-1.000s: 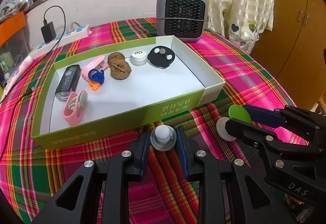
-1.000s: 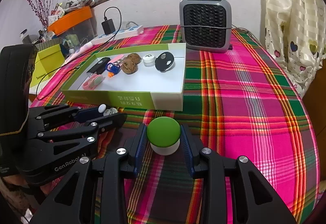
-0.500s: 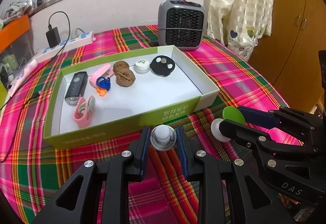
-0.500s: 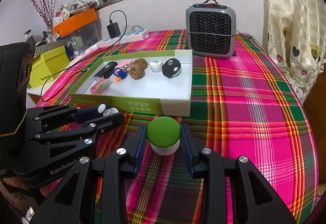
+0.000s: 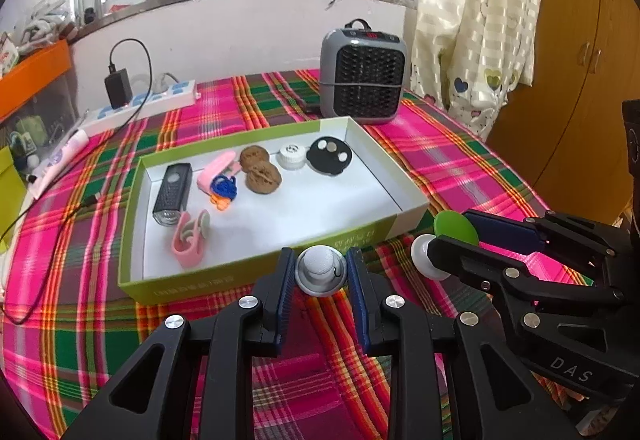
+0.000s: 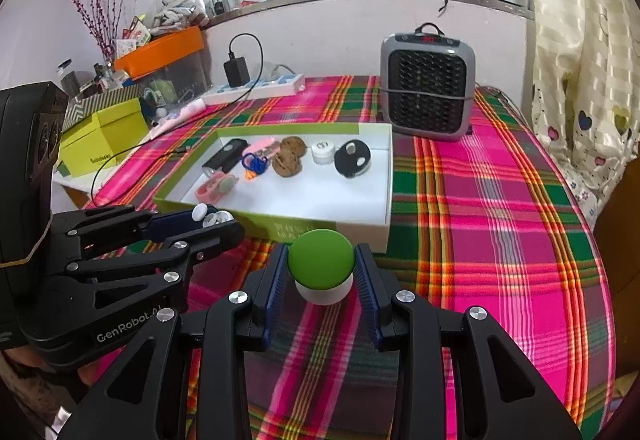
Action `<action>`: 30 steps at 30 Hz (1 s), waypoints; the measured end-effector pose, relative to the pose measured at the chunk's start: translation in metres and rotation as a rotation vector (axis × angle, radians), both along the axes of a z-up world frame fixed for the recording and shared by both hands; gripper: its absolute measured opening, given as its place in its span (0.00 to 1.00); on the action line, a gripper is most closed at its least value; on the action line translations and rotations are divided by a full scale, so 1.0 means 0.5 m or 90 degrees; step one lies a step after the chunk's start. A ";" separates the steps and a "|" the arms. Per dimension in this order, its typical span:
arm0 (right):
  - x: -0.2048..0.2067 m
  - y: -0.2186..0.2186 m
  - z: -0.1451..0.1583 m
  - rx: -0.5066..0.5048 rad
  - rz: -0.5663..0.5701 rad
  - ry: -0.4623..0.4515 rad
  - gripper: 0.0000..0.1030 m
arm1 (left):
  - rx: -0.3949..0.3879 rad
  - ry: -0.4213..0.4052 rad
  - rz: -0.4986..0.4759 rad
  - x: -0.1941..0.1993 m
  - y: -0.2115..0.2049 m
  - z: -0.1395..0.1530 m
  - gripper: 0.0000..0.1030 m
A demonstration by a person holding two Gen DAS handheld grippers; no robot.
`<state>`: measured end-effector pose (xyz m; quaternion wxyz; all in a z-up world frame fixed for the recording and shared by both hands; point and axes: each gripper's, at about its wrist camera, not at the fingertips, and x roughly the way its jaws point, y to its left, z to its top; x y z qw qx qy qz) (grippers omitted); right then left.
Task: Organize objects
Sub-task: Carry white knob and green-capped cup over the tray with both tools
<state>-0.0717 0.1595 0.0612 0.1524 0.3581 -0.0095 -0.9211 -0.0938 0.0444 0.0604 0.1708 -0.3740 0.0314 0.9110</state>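
Green-walled and white inside, the single tray [image 5: 264, 282] on the plaid tablecloth [image 6: 500, 199] holds seven things along its far edge: one black torch [image 5: 172, 193], two walnuts [image 5: 262, 177], one white cap [image 5: 292, 155], one black disc [image 5: 329, 155], one pink clip [image 5: 190, 238], one pink-and-blue tangle [image 5: 220, 179]. Left gripper [image 5: 320, 272] clamps a white knob [image 5: 320, 270]; right gripper [image 6: 321, 272] clamps a green-topped knob [image 6: 321, 260]. Both hang just outside the near edge. The tray has shrunk in view since a second ago.

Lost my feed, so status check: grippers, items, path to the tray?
Left gripper shut on grey-and-white knob. Right gripper shut on green-capped piece. Green tray just ahead, near half bare. Nothing in the way.
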 end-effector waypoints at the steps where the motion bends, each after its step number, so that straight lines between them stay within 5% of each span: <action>1: 0.001 -0.001 0.002 0.000 0.001 0.002 0.34 | 0.000 0.002 0.001 0.000 -0.001 0.003 0.23; 30: -0.088 -0.052 0.041 0.014 0.034 0.015 0.34 | 0.026 0.010 0.046 -0.073 -0.065 0.022 0.23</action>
